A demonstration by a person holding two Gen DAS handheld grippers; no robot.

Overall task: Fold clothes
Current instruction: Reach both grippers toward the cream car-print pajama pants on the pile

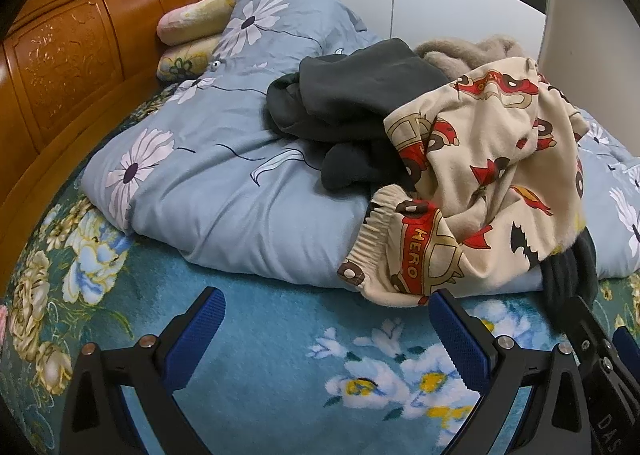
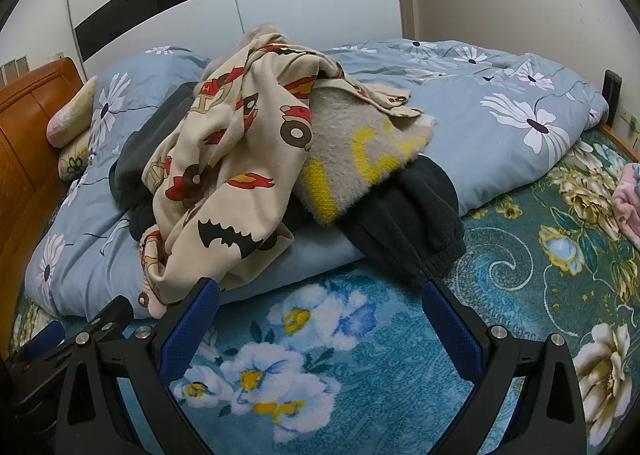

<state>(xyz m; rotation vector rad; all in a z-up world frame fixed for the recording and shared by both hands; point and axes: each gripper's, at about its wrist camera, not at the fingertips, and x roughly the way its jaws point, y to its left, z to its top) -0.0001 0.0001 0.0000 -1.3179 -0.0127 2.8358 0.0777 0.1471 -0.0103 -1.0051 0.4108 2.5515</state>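
In the left wrist view, the left tongs (image 1: pixel 326 319) stand wide apart with nothing between the blue pads, over a bare stretch of teal flowered bedspread (image 1: pixel 280 335). That open strip runs along the near edge of the folded blue quilt (image 1: pixel 208 183). The cream cartoon-print garment (image 1: pixel 472 191) droops over that quilt edge, its elastic cuff just beyond the right-hand pad. Dark grey clothing (image 1: pixel 352 95) lies heaped on the quilt behind it. The wooden headboard (image 1: pixel 64 71) closes off the left side, with pillows (image 1: pixel 192 19) against it. The other tool's black frame crowds the lower right corner.

In the right wrist view, the right tongs (image 2: pixel 320 307) also gape empty above the bedspread (image 2: pixel 360 375). The cream garment (image 2: pixel 224 175) hangs down to the left-hand pad; whether they touch I cannot tell. A fuzzy grey sweater with yellow lettering (image 2: pixel 360 159) lies over dark trousers (image 2: pixel 416 223), whose cuff overhangs the quilt edge (image 2: pixel 320 255). Open bedspread spreads rightward toward a pink cloth (image 2: pixel 628 207) at the margin.
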